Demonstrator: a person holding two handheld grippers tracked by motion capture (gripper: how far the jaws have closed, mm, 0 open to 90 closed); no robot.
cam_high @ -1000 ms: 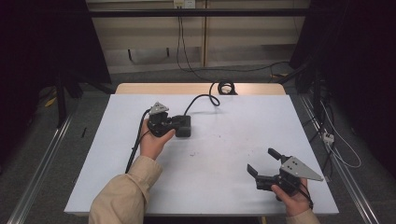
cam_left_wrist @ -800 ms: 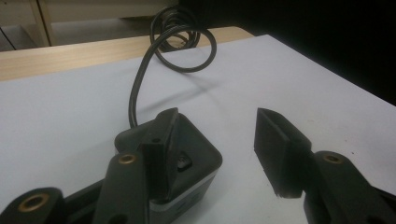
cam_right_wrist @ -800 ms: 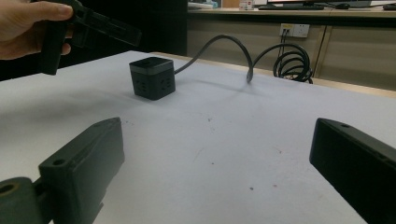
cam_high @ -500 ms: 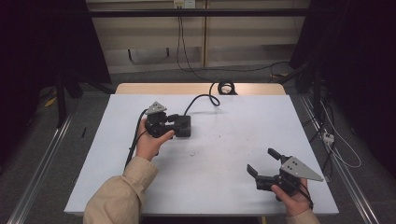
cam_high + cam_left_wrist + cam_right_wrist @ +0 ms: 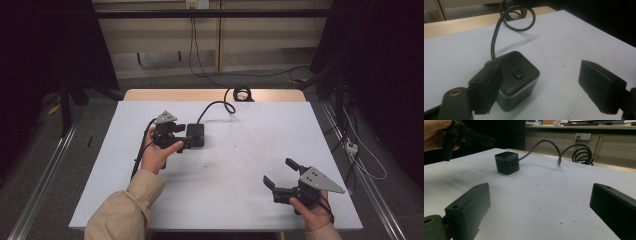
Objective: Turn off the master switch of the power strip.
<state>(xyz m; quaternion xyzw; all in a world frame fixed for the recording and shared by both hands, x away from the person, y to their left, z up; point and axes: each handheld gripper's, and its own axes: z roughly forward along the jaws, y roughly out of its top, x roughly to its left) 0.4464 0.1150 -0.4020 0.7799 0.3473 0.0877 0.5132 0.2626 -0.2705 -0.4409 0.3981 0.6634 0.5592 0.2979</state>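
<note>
Hardly moved since a second ago: left gripper (image 5: 186,141) held at the same spot by the black cube socket (image 5: 196,135), right gripper (image 5: 281,174) parked at the same near-right corner of the table (image 5: 260,130).

Left gripper: jaws spread wide, gripping nothing. Seen in the left gripper view with one jaw just beside or against the cube socket's (image 5: 517,77) side, contact not clear, the other jaw well apart from it over bare tabletop. Held in the left hand (image 5: 156,155), beige sleeve (image 5: 122,212) behind it, grey three-cornered plate on top.

Right gripper (image 5: 539,210): jaws likewise wide apart, empty, pointed across the white surface toward the cube. Held low in the right hand (image 5: 311,214) near the table's front edge, well apart from the socket.

Cube socket: upright on the white table, left of centre, dark body with a pale band round the top edge and a small square button on the upper face; outlet holes visible on its sides in the right gripper view (image 5: 507,163). Black cable (image 5: 216,106) running from it toward the far edge, rising in an arc, ending in a coil (image 5: 242,93) on the wooden strip at the back of the table. A few small dark specks on the tabletop between the cube and the right gripper.
</note>
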